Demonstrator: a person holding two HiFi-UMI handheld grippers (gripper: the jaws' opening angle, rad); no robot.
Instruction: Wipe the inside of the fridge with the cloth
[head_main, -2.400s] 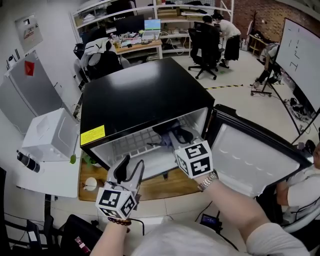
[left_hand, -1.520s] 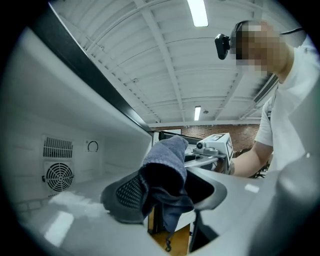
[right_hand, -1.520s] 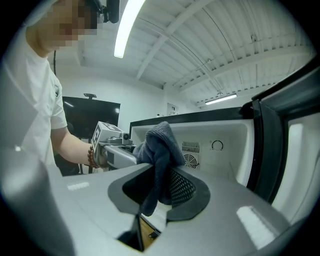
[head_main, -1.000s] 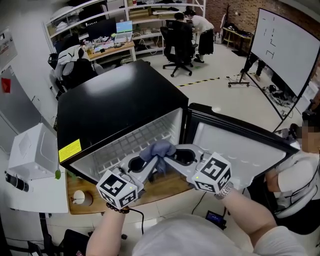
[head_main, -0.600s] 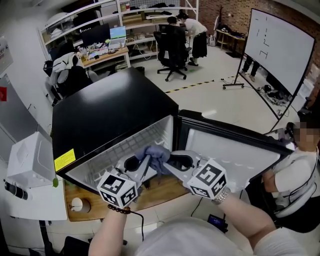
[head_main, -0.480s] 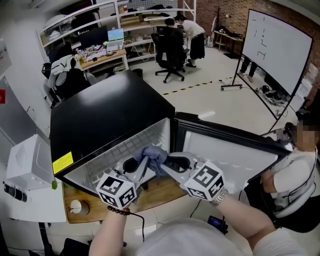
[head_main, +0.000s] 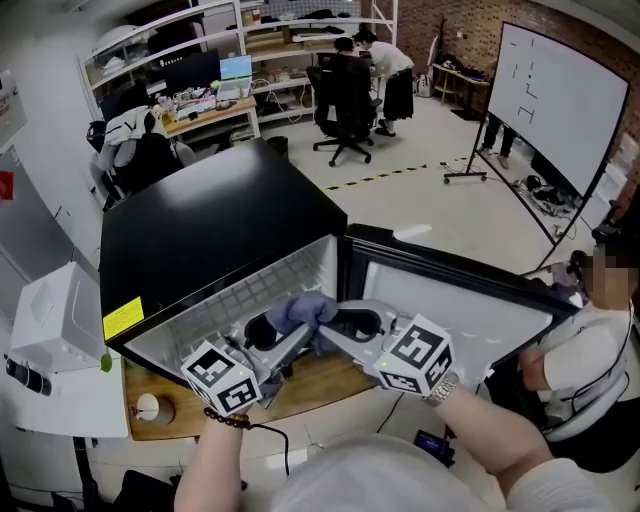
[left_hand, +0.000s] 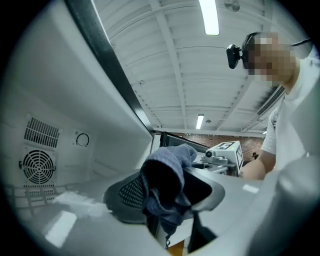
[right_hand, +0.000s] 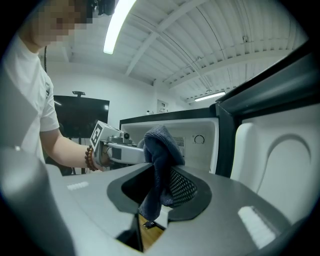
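Small black box-shaped fridge up front, its door swung wide to the right w/ the white moulded liner showing. Both tools meet tip to tip at the mouth of the cabinet, and the soft blue-grey cloth is bunched btwn them, just in front of the white interior and over the front edge of the wooden board under the fridge. Whether it brushes the cabinet's bottom lip, can't tell. The left gripper has just been opening its jaws. They now stand apart w/ the cloth hanging loose btwn them, draped against the mesh pad on one side, dark gap on the other, so no squeeze there. The right gripper has its jaws clenched on the cloth, fabric pinched against the mesh pad, a hump folding over the top and a tail dangling below. Inside the cabinet there's a white wire shelf. The left gripper view also picks up a round fan grille on the white back wall, and the right gripper view a small round dial. A yellow label sits on the fridge's front top corner. There's a dark bead bracelet on the left wrist and a metal watch on the right. In the bkgd, a black office chair and a whiteboard on a stand. A person in a white top sits just past the door's far edge.
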